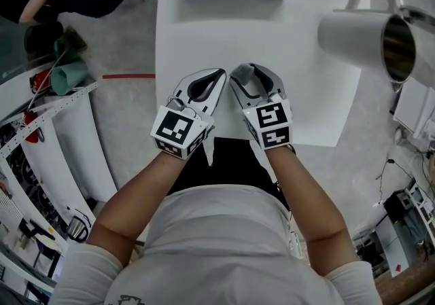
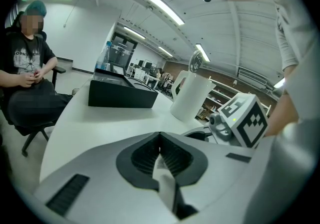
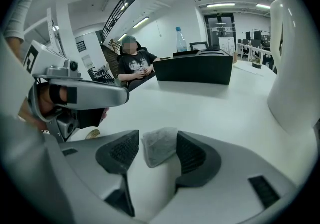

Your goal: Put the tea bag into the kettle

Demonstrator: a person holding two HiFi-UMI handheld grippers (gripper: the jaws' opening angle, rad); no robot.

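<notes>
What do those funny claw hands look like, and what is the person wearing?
Both the left gripper and the right gripper are smooth white shells with two curved jaws lined by dark ribbed pads. Each carries a cube with black-and-white square markers. The person wears a white short-sleeved shirt.

grey tea bag between tongs, white kettle upright.

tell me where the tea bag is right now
In the right gripper view, the tea bag sits between the open jaws of the right gripper, over the near edge of the white table, with the white kettle off to its right.
</notes>
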